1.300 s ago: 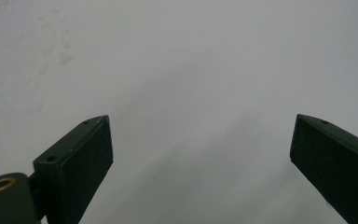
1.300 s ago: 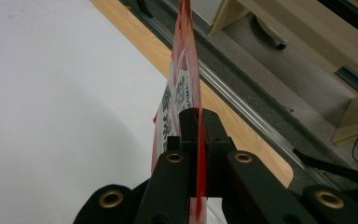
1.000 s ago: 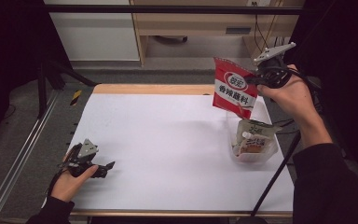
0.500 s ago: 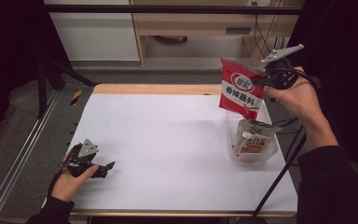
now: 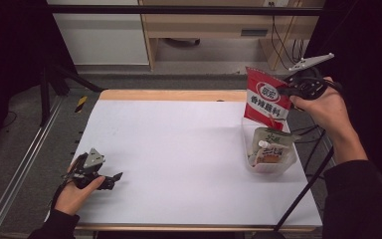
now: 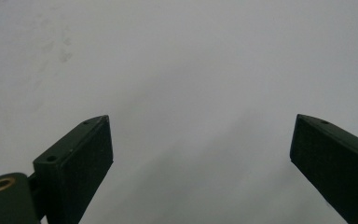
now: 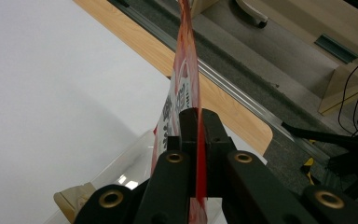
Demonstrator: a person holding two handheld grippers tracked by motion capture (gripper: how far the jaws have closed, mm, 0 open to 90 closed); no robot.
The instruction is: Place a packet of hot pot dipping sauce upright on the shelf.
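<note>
My right gripper [image 5: 289, 91] is shut on a red sauce packet [image 5: 266, 98] with white lettering, held in the air over the table's right side. The right gripper view looks along the packet [image 7: 185, 84] edge-on, pinched between the jaws of the right gripper [image 7: 198, 116]. Just under the packet stands a clear plastic container [image 5: 269, 155] with a pale green spouted pouch [image 5: 268, 144] inside. My left gripper [image 5: 113, 178] rests low on the white table [image 5: 179, 149] at the front left, open, with nothing between its jaws [image 6: 200, 154].
A wooden strip [image 5: 169, 94] runs along the table's far edge, with a metal rail and floor beyond. Cables [image 5: 283, 40] hang at the back right. A black stand leg [image 5: 303, 194] slants past the front right corner.
My right hand has carried the red packet a little to the right and down, closer over the clear container. The left gripper has stayed put.
</note>
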